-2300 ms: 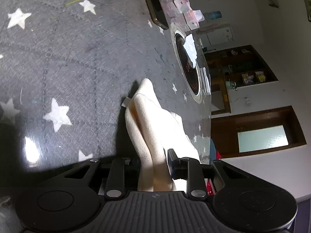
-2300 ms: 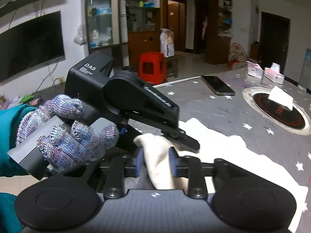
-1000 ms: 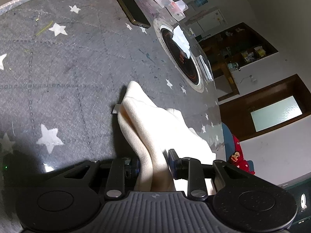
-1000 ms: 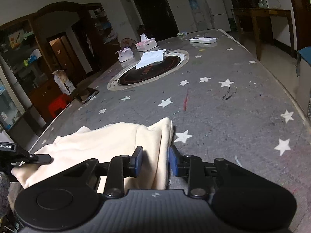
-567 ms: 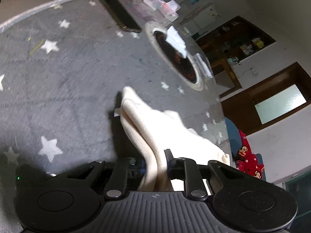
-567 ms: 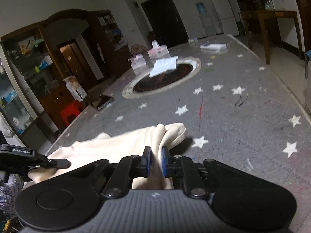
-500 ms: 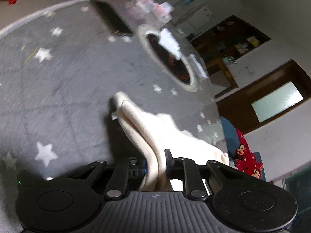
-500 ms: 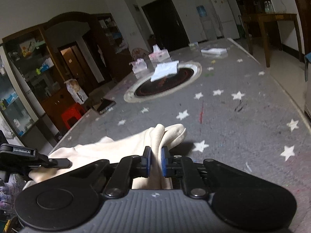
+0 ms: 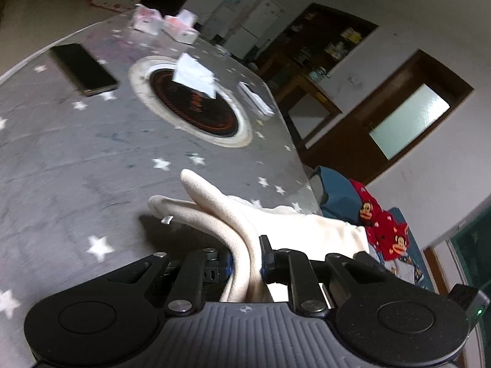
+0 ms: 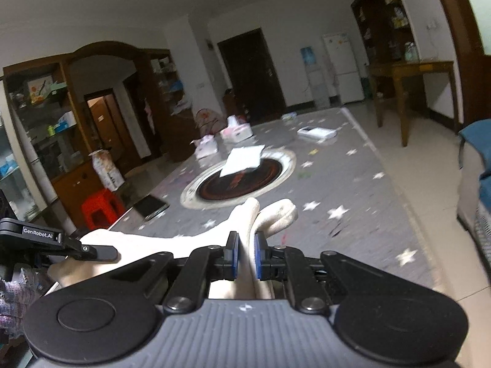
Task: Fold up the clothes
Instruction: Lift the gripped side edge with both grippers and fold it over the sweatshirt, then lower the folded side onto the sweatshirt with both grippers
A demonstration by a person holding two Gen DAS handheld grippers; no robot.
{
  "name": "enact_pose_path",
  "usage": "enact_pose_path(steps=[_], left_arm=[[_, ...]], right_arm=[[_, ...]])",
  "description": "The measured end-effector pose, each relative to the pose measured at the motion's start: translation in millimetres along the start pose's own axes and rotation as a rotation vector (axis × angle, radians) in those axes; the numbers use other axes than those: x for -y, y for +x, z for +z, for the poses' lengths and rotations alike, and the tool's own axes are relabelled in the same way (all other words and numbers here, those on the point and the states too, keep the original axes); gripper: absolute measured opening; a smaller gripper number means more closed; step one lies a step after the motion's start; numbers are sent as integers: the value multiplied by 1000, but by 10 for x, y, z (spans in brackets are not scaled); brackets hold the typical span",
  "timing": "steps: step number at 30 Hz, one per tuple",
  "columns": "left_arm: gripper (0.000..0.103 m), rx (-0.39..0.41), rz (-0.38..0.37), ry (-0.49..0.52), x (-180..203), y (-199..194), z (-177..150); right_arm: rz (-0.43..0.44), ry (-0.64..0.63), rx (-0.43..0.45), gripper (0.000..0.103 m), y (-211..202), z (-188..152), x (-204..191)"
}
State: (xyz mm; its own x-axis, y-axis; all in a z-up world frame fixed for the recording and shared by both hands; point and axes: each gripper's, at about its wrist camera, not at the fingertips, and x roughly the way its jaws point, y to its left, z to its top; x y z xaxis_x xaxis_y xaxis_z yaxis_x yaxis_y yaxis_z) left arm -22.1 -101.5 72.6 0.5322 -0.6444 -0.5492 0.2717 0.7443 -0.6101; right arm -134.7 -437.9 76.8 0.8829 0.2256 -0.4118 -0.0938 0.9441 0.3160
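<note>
Over starred table (image 9: 76, 153), garment (image 9: 221, 211) stretched crosswise.

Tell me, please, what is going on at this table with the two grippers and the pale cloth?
A person is folding a cream garment on a grey star-patterned table, with a handheld gripper in each hand. The left gripper and the right gripper have both just closed, each pinching a bunched edge of the fabric. The cloth stretches between them, partly lifted off the table. A dark phone and tissue boxes sit farther back, clear of the work.
</note>
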Motion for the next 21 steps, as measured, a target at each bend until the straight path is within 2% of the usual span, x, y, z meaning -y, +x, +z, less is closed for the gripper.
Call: enact_pose_path(steps=[10,21], left_arm=[[17,-41,-9,96,443,473,163],[17,-80,24,182,770,886,207]], right_arm=[[-94,-5,49,9,-128,249,343],[-169,-4,46,9,-64,323,620]])
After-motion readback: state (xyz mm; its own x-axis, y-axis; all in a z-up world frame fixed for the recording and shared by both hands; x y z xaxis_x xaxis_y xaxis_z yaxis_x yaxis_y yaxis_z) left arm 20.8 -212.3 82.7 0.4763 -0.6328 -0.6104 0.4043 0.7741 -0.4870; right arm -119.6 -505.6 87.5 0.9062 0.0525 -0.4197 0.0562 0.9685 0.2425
